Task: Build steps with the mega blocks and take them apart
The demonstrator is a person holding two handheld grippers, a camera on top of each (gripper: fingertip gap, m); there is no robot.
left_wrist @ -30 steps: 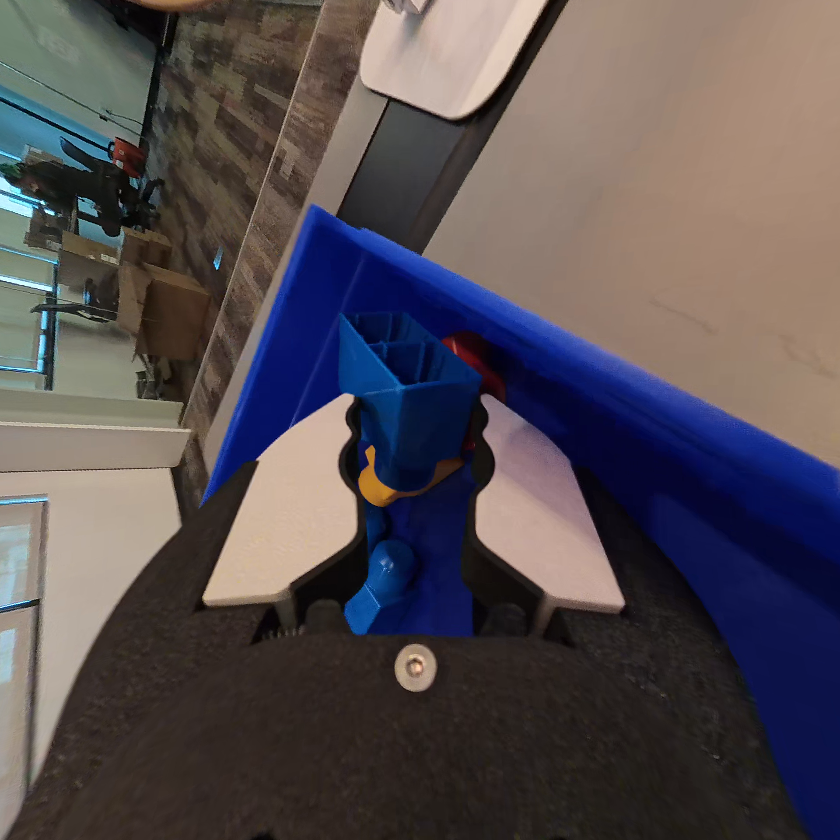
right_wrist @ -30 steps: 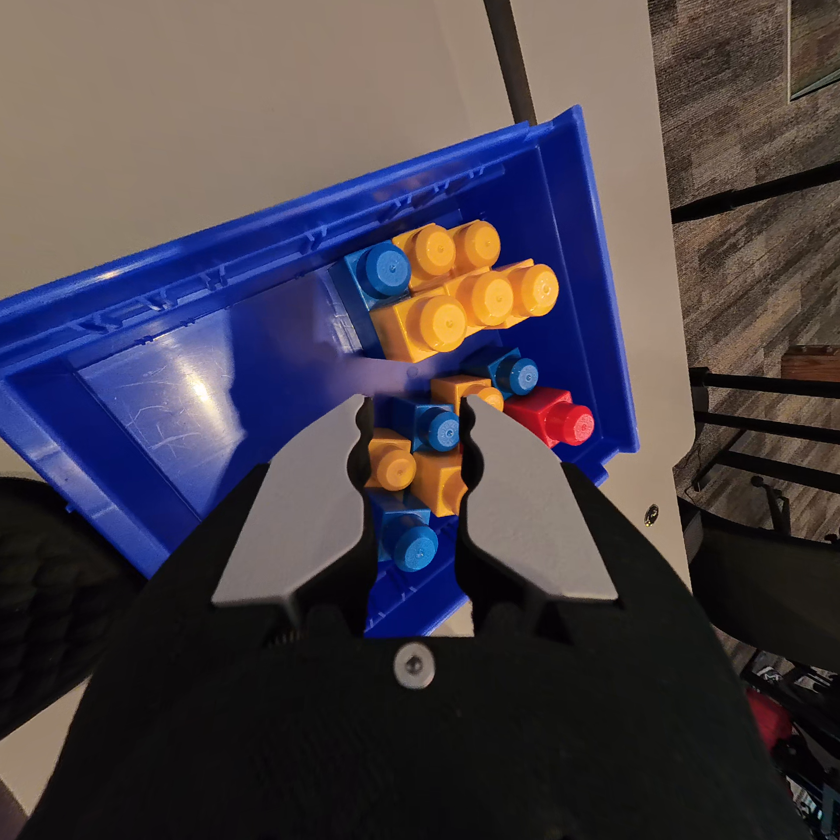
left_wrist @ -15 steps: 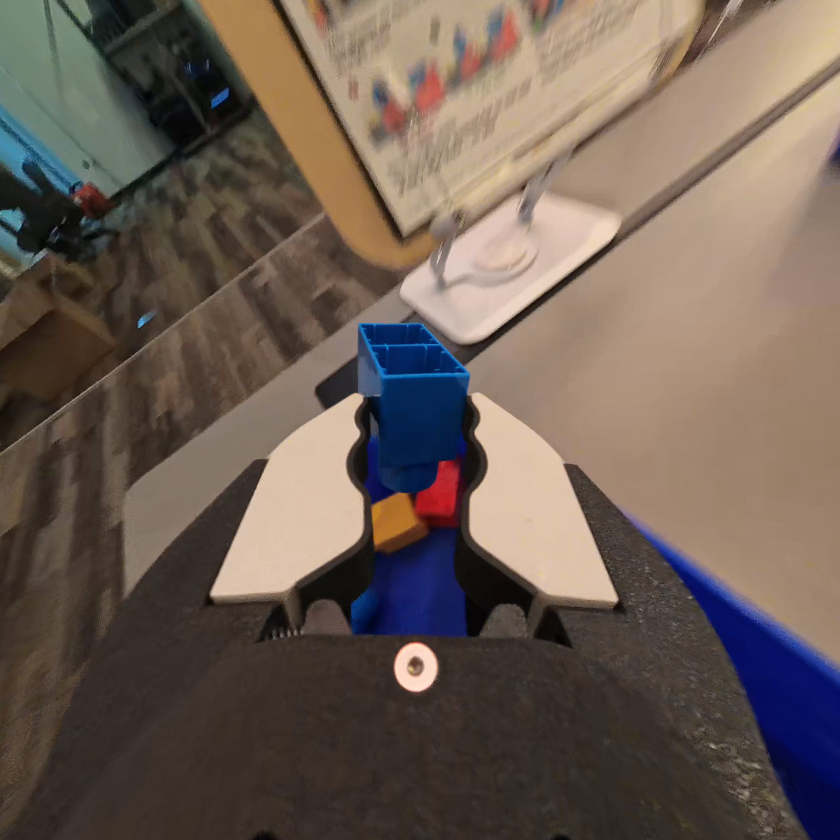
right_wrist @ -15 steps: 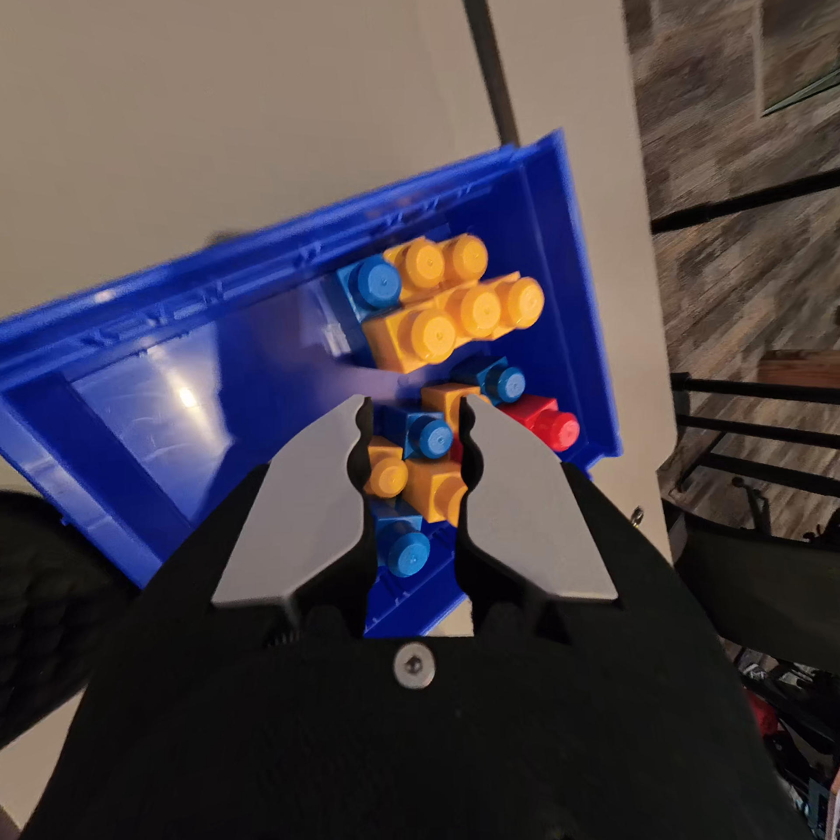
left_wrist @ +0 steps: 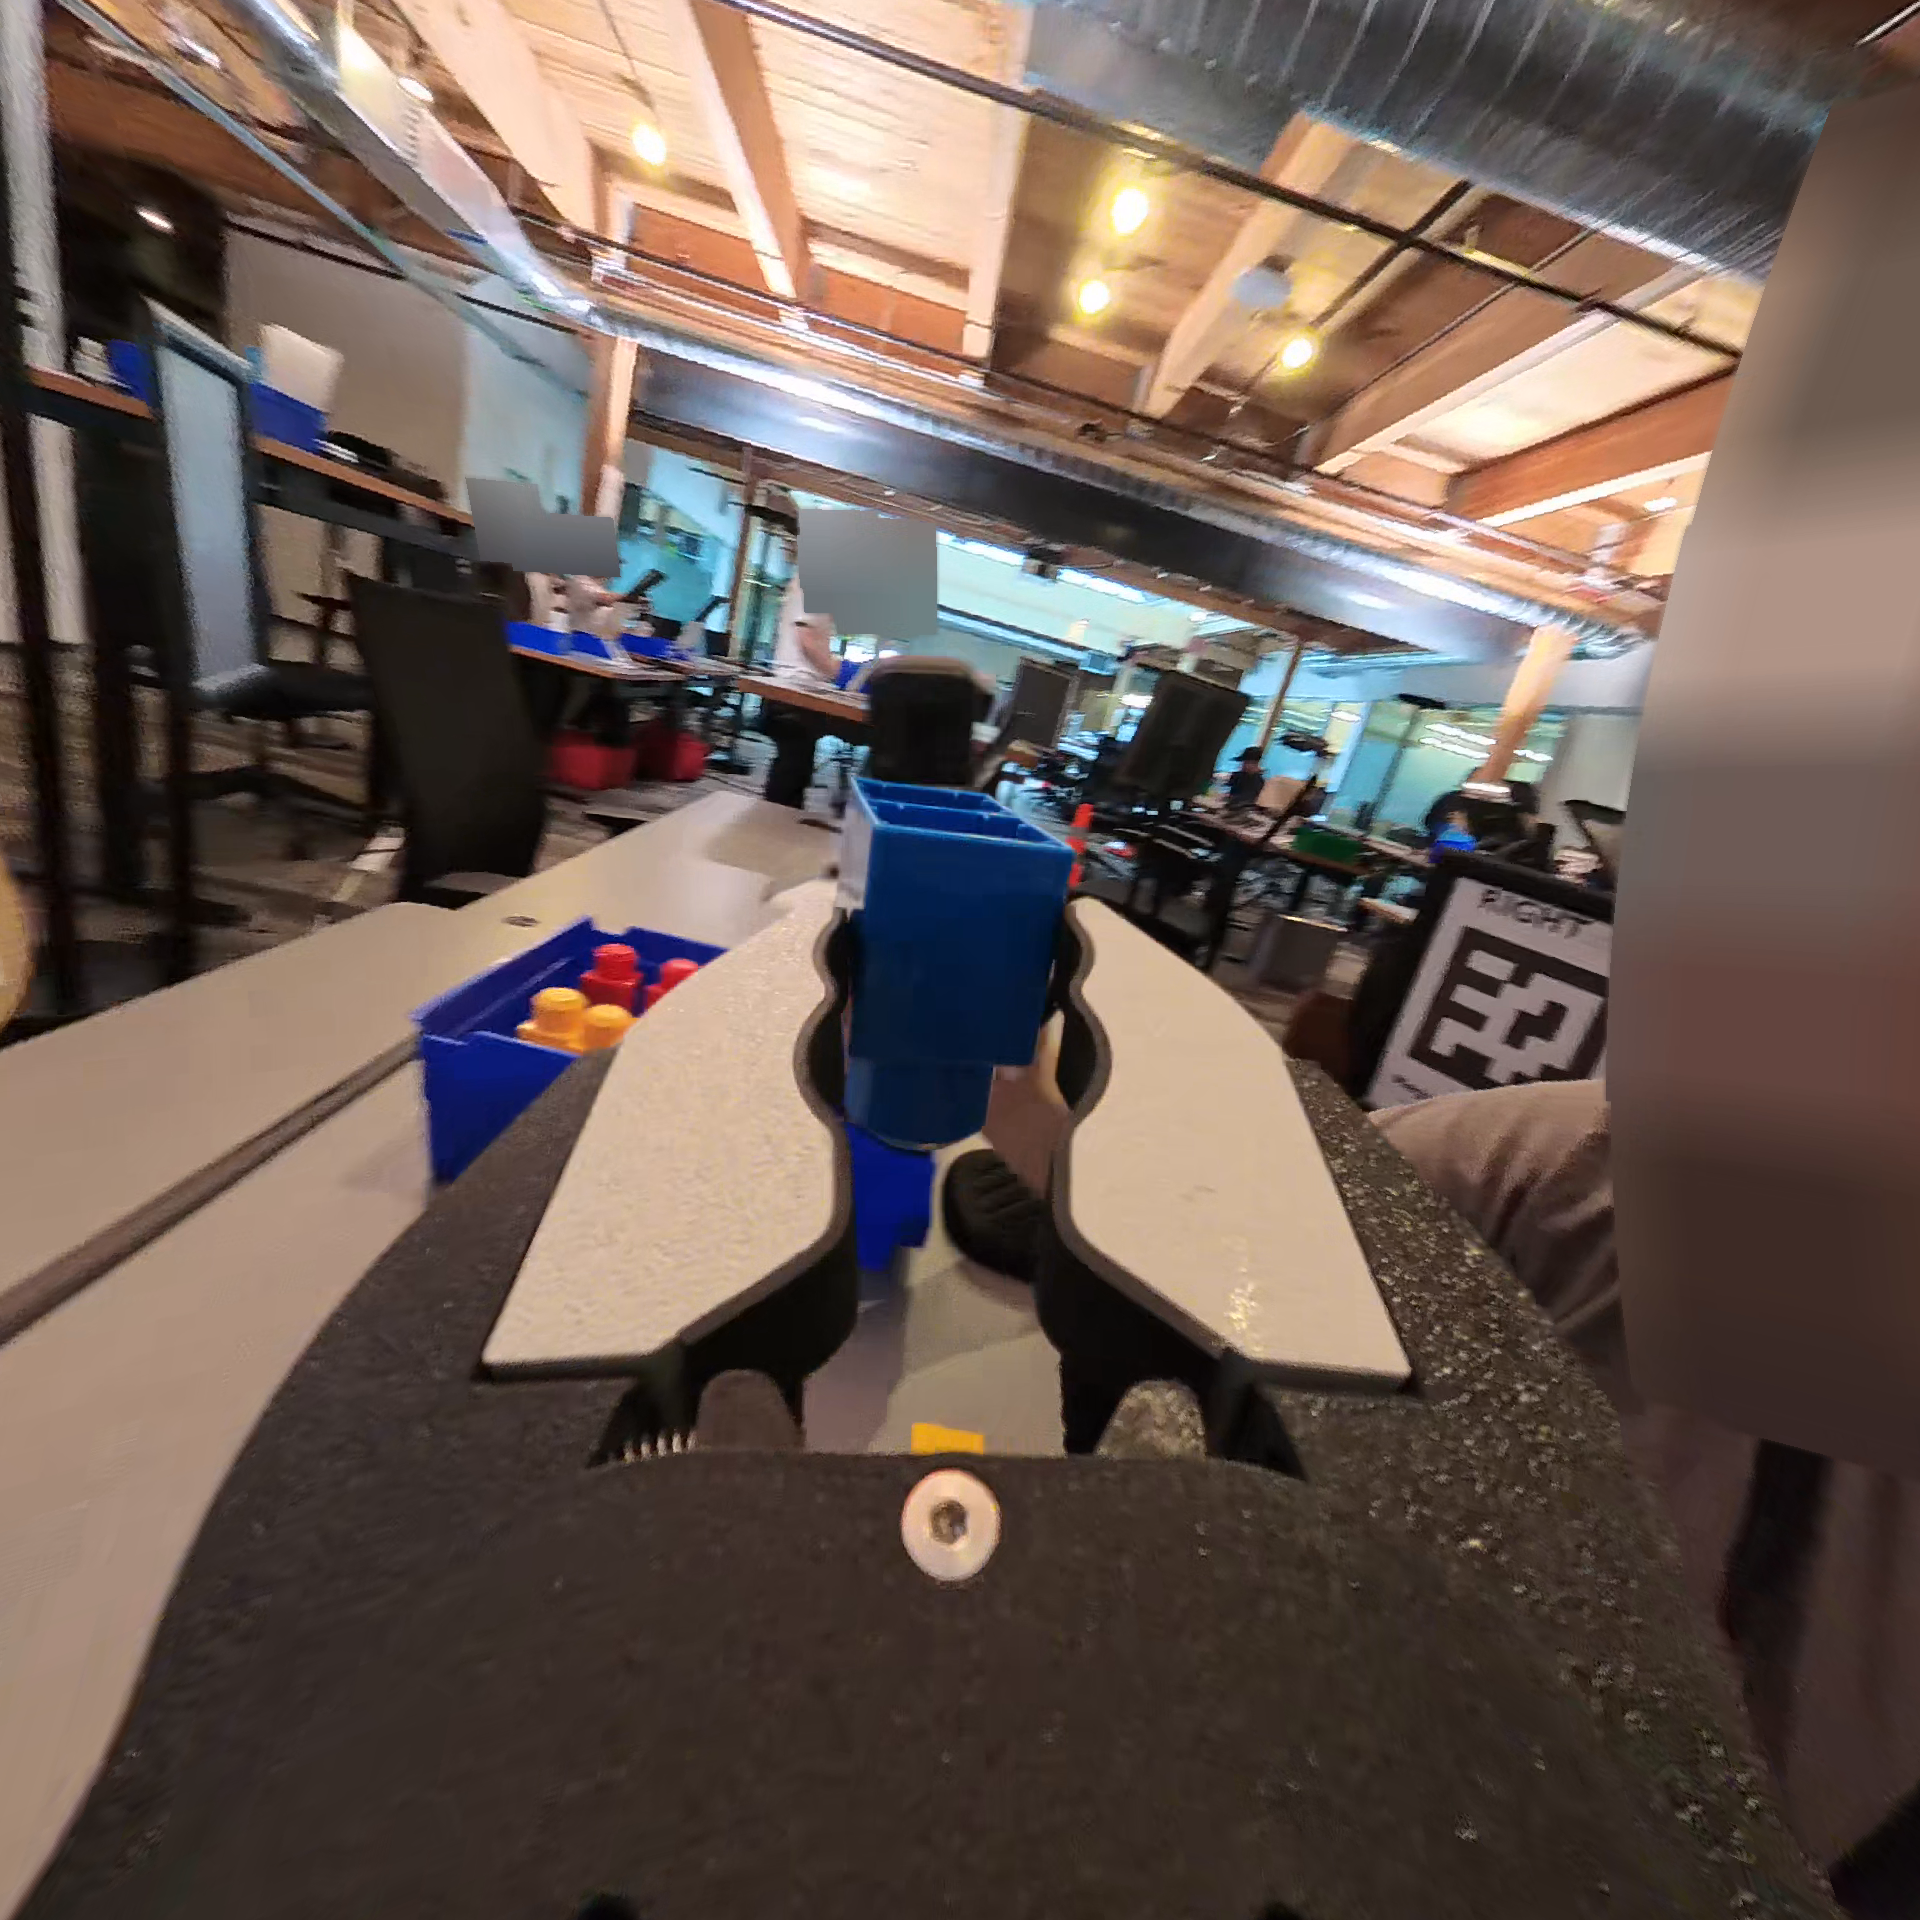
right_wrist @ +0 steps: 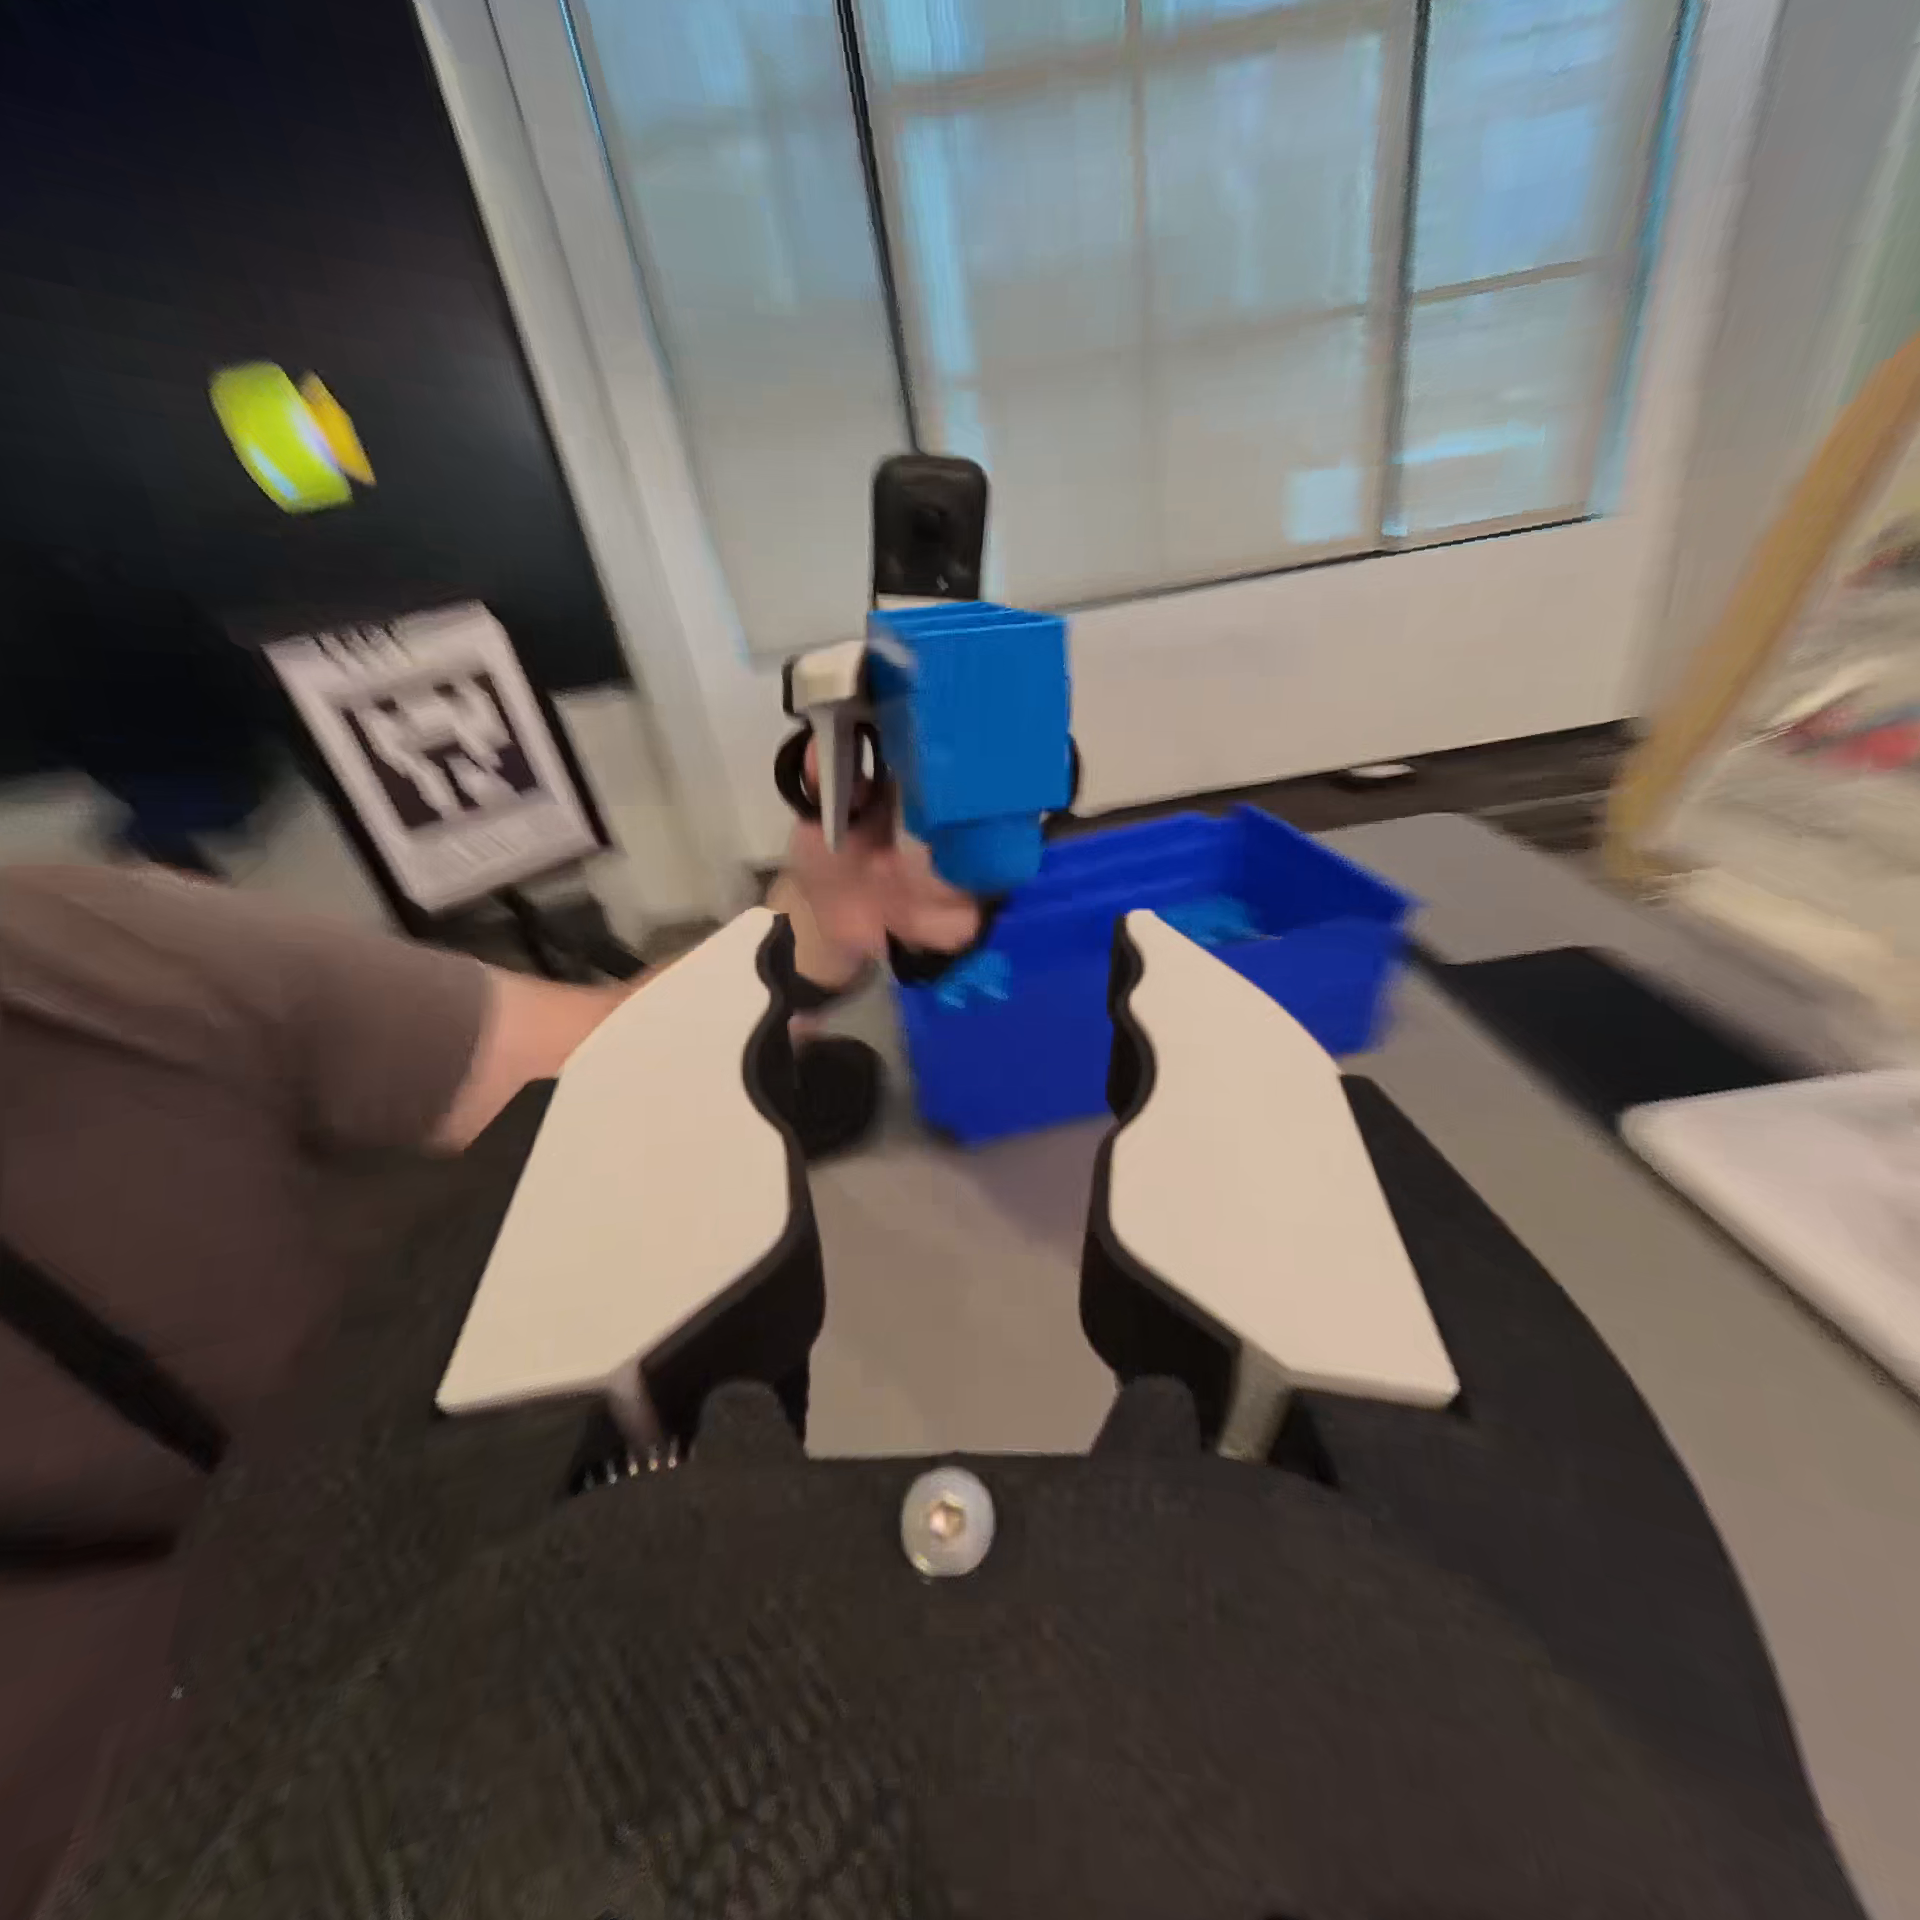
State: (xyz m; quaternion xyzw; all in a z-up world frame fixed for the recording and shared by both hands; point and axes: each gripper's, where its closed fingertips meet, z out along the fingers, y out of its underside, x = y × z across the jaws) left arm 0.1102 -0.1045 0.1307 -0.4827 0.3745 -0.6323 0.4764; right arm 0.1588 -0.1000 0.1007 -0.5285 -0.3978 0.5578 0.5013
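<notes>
Left gripper (left_wrist: pixel 951 997) clamping blue block (left_wrist: pixel 951 935), studs down, centre frame. Right gripper (right_wrist: pixel 945 997) spread wide, carrying nothing. Blue bin (left_wrist: pixel 488 1060) sitting left of centre, holding yellow and red blocks. Judging: fetching first piece; handover probably coming, blur hindering. Next needs bare table spot for setting block studs-up.

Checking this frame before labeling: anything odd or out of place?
Only one thing: the left claw holds the blue block upside down, hollow underside up, stud down. The right claw is open and empty. No blocks are visibly spilled outside the bin.
</notes>
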